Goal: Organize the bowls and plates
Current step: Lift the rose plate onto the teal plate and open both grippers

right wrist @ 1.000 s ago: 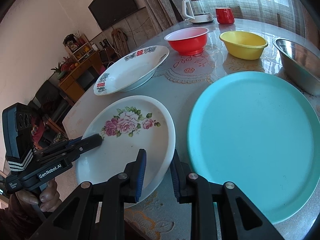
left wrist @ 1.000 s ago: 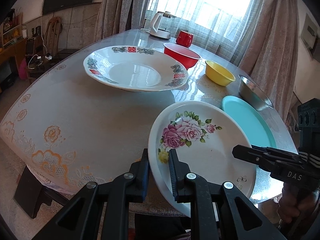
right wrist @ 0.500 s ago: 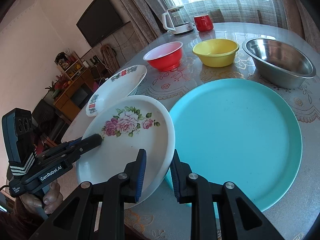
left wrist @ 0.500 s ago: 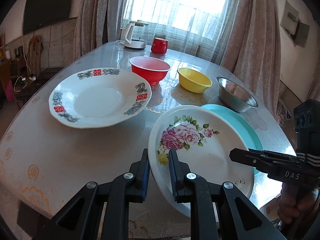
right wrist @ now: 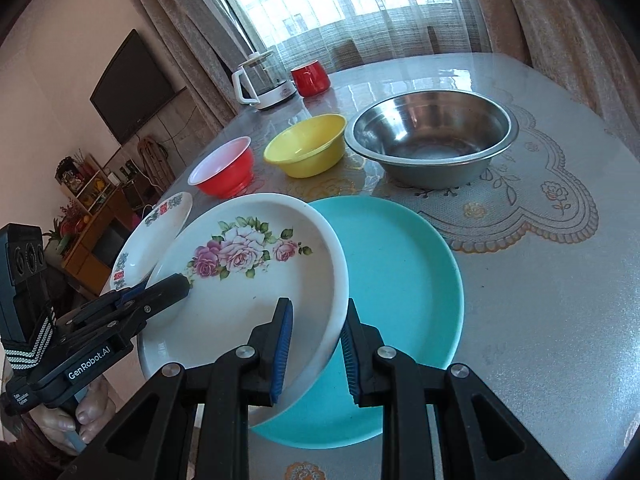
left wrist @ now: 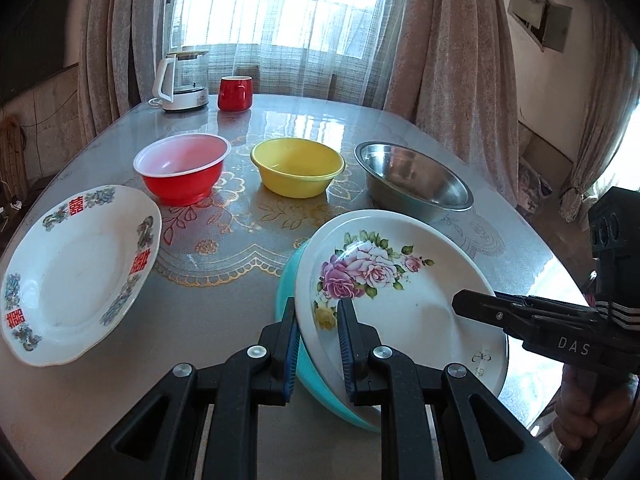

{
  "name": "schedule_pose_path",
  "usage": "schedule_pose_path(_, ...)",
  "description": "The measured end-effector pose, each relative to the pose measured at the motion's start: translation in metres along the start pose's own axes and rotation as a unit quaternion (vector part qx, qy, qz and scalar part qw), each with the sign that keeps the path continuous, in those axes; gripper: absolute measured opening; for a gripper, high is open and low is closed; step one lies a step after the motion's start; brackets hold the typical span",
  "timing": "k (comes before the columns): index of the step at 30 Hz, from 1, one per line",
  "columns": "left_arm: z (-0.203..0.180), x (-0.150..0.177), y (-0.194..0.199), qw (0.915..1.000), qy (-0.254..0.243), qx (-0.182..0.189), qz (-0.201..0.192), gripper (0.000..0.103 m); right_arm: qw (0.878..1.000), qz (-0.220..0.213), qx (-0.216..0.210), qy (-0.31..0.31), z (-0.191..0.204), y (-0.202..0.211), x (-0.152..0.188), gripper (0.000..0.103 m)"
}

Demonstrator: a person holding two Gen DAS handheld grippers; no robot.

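Rose plate [left wrist: 400,300]: white, deep-rimmed, with a spray of pink and purple roses and one yellow bloom; carried tilted over the teal plate [right wrist: 400,280], partly overlapping it, though whether the two touch is hard to tell.
Left gripper [left wrist: 318,344]: jaws pinching the rose plate's near-left rim.
Right gripper [right wrist: 316,348]: jaws pinching the opposite rim.
Other dishes: a white plate with red characters [left wrist: 76,276] to the left; red bowl [left wrist: 182,168], yellow bowl [left wrist: 298,166] and steel bowl [left wrist: 412,180] in a row behind.
Table [left wrist: 240,224]: glossy, with a gold floral pattern.
Room: kettle [left wrist: 182,80] and red mug [left wrist: 235,93] at the far edge, before a curtained window [left wrist: 280,8].
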State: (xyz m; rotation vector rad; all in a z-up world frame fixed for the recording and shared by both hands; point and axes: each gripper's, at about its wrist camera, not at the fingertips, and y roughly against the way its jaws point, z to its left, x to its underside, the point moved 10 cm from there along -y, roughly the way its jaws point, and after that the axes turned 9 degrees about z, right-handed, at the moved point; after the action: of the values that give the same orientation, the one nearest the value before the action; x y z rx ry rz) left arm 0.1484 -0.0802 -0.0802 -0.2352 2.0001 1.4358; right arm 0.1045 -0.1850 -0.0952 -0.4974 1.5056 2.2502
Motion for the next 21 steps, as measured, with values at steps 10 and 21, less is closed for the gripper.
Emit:
schedule_pose_path(10, -0.012, 0.001, -0.036, 0.9989, -0.02, -0.007, 0.042, 0.019, 0.999, 0.006, 0.046, -0.024, -0.034, -0.01, -0.006, 0.024)
schedule_pose_path(21, -0.008, 0.007, -0.044, 0.9975, -0.026, -0.039, 0.052, 0.018, 0.995, 0.005, 0.099, 0.012, -0.038, -0.018, -0.006, 0.024)
